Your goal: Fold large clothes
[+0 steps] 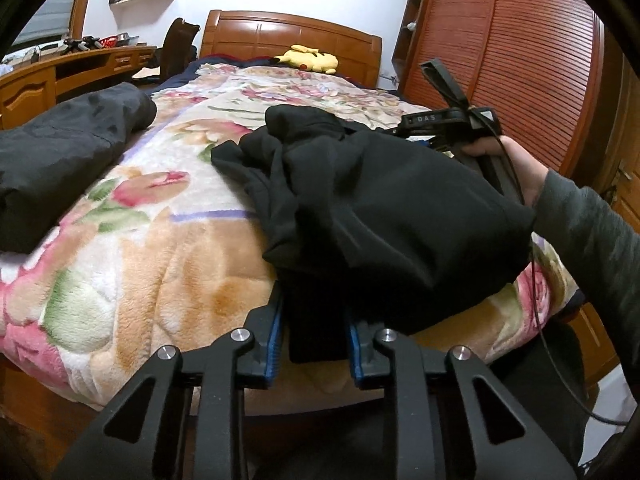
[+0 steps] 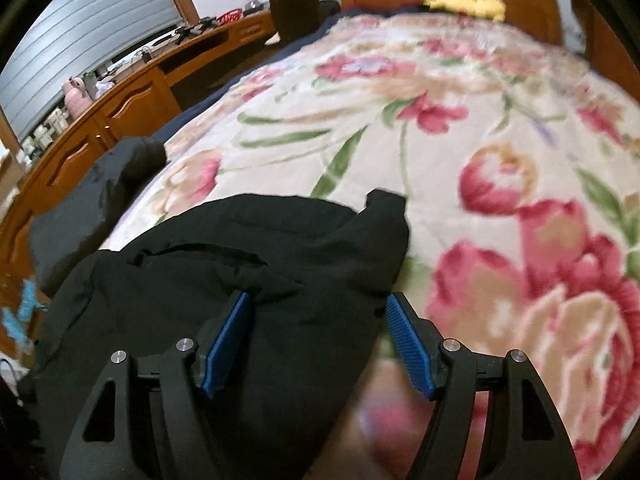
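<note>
At about nine o'clock in the left wrist view a dark grey garment (image 1: 68,156) lies on the floral blanket (image 1: 160,280). The left gripper (image 1: 314,312) at six o'clock is clamped on a fold of the black garment (image 1: 380,208), bunched at centre. At six o'clock in the right view, the right gripper (image 2: 318,316) stands spread apart over that garment, gripping nothing.
</note>
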`<state>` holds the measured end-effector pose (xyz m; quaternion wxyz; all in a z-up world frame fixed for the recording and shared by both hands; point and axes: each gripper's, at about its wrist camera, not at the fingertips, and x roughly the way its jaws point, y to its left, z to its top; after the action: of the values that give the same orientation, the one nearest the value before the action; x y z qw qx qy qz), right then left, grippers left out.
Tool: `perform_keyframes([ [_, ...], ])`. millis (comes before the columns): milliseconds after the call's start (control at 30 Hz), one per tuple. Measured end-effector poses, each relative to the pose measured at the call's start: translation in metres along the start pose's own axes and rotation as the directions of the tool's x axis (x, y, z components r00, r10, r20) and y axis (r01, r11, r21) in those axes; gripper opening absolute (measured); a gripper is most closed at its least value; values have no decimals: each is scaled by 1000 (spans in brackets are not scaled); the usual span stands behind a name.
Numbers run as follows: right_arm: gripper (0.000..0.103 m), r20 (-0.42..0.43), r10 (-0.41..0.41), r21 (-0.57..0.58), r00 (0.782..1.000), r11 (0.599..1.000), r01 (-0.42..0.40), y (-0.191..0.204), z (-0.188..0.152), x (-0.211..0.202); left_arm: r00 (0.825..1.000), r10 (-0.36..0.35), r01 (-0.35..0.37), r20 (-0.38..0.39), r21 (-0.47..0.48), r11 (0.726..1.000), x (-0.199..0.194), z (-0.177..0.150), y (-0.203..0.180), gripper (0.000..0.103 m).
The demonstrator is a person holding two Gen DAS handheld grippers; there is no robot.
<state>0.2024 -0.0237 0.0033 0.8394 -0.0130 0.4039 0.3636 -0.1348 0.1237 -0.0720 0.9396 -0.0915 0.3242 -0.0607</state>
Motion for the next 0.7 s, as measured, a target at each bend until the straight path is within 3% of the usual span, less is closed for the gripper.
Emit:
perform_keyframes([
  [100, 71, -26, 32, 6, 999, 999, -32, -9, 7, 7, 1000, -9, 9, -2, -4, 1000, -1, -1, 0, 22],
  [167, 64, -22, 41, -4, 999, 999, -41, -9, 7, 7, 1000, -16, 16, -4, -1, 1000, -1, -1, -1, 15],
  [400, 23, 23, -33, -91, 999, 995, 35, 8, -1, -11, 999, -13, 13, 33, 13, 1000, -10, 6, -2, 7],
  [700, 13, 104, -128, -180, 986, 973, 145, 42, -4, -42, 993, 20, -24, 116, 27, 999, -29, 29, 14, 4],
])
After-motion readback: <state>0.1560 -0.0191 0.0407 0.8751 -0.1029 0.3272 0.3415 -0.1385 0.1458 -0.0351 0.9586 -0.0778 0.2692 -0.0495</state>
